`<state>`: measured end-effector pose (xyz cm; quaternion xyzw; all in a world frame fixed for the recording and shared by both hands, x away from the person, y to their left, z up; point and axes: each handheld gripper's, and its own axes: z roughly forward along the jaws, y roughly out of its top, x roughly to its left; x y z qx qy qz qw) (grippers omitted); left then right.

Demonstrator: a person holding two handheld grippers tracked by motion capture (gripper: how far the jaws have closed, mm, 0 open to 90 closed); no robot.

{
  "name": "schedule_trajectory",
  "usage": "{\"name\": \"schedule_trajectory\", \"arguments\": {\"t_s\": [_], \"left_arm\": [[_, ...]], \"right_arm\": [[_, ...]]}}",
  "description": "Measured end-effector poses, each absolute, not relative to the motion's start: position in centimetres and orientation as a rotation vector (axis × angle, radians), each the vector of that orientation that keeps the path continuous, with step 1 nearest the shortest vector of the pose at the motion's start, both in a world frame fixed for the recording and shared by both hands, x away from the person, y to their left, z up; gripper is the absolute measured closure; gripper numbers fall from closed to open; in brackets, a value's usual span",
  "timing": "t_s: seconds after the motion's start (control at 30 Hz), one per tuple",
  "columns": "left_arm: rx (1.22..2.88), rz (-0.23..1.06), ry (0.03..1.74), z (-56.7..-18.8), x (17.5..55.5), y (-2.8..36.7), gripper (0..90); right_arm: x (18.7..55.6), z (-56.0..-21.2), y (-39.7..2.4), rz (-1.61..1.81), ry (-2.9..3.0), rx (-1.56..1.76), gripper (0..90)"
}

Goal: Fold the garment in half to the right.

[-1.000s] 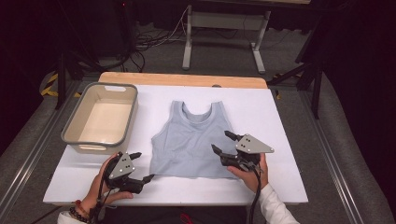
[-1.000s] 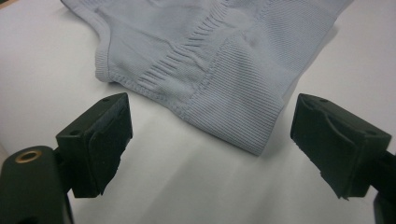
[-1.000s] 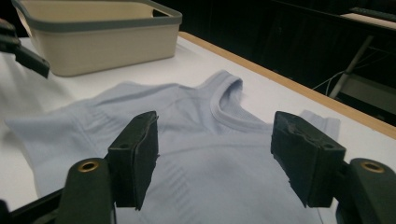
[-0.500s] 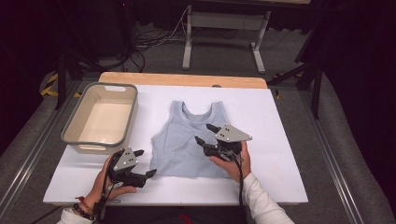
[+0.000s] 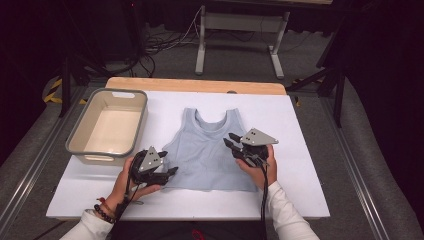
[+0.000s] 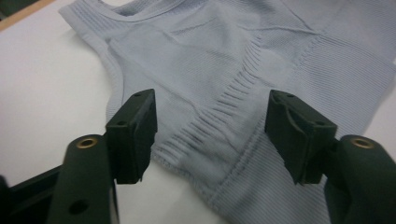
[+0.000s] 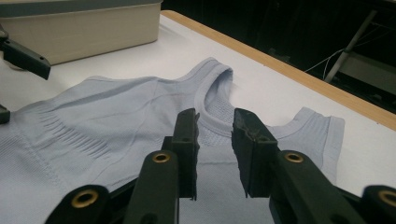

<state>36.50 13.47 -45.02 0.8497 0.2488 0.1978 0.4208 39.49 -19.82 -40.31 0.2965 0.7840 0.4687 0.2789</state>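
Note:
A light blue tank top (image 5: 207, 150) lies flat on the white table (image 5: 300, 125), neck away from me. My left gripper (image 5: 169, 162) hovers at its lower left hem corner. In the left gripper view the jaws (image 6: 210, 126) stand wide apart over the ribbed side seam (image 6: 224, 60); they have just been closing, with cloth beneath them but not pinched. My right gripper (image 5: 229, 139) is over the shirt's right side, pointing toward the neckline. Its jaws (image 7: 215, 121) have just been closing to a narrow gap, and nothing sits between them; the top (image 7: 107, 121) lies below.
A beige plastic bin (image 5: 142, 120) sits empty on the table's left side, close to the shirt's left edge; its wall (image 7: 84, 28) shows far off in the right gripper view. A wooden strip (image 5: 195, 85) runs along the far table edge. Dark floor and metal frames lie beyond.
The right hand has moved left and away from me onto the shirt, its jaws narrowing. The left hand has slid right to the hem corner, its jaws closing somewhat.

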Motion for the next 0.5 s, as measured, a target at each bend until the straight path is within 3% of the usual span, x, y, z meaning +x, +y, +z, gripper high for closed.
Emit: {"name": "schedule_trajectory", "arguments": {"t_s": [0.3, 0.5], "left_arm": [[2.153, 0.399, 0.614, -45.2, 35.4, 14.9, 19.0], [2.195, 0.338, 0.563, -45.7, 34.0, 15.5, 20.0]], "right_arm": [[40.3, -39.9, -18.6, 1.264, 2.139, 0.807, 67.1], [42.3, -38.6, -14.3, 1.292, 2.202, 0.809, 64.0]]}}
